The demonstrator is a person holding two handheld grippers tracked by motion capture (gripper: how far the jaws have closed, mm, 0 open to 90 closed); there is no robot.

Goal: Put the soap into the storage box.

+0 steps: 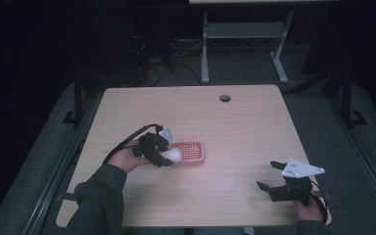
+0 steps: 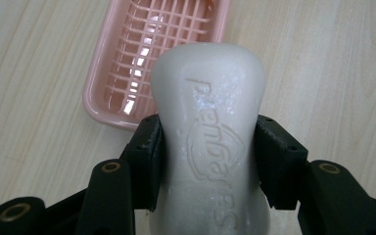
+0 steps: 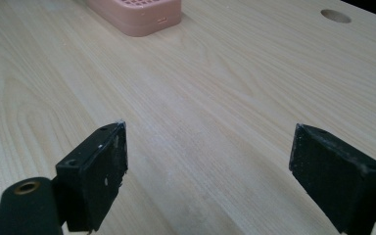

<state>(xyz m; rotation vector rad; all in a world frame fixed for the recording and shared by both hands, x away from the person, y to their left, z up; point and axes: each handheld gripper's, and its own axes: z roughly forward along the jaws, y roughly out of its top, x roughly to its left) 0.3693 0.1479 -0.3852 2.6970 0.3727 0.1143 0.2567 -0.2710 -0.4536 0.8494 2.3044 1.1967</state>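
A white bar of soap (image 2: 210, 132) with embossed lettering is clamped between the jaws of my left gripper (image 2: 208, 156). Its far end hangs over the near edge of a pink slotted soap dish (image 2: 127, 73). In the high view the left gripper (image 1: 169, 157) and the soap (image 1: 174, 155) sit at the left end of the dish (image 1: 192, 152), near the middle of the table. My right gripper (image 1: 270, 177) stands open near the table's front right, nothing between its jaws. The right gripper (image 3: 208, 171) view looks over bare wood toward the dish (image 3: 142, 14).
The wooden table (image 1: 245, 132) has a round cable hole (image 1: 225, 98) near its far edge, also seen as the hole (image 3: 335, 15) in the right gripper view. Beyond the table stand a white desk frame (image 1: 245, 34) and floor cables (image 1: 152, 73).
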